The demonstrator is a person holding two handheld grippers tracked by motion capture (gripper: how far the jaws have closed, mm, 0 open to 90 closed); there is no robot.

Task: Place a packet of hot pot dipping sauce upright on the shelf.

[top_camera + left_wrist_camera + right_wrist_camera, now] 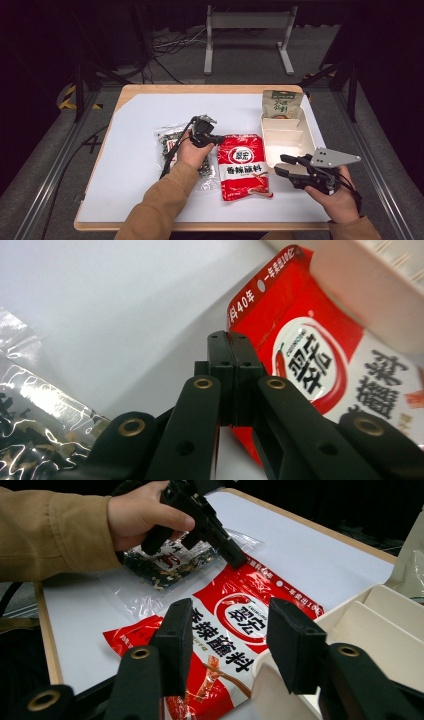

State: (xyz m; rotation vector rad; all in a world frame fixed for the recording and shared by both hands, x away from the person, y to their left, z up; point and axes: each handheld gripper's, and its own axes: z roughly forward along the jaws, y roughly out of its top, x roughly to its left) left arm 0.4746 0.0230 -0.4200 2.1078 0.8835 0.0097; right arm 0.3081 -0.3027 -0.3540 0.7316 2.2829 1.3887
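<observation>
A red seasoning packet (244,167) (240,615) lies flat on the white table cover. My left gripper (220,140) (230,340) (239,560) has its jaws pressed together on the packet's top left corner (250,295). A clear bag of dark dried food (167,140) (30,405) (170,565) lies under the left hand. My right gripper (279,166) (230,630) hovers open at the packet's right side, by the near left corner of a white divided tray (287,137) (390,625), with nothing between its fingers.
A green snack pouch (278,105) (410,565) leans at the tray's far end. The wooden table edge (200,89) frames the white cover. A grey metal stand (247,40) and cables are on the floor beyond the table.
</observation>
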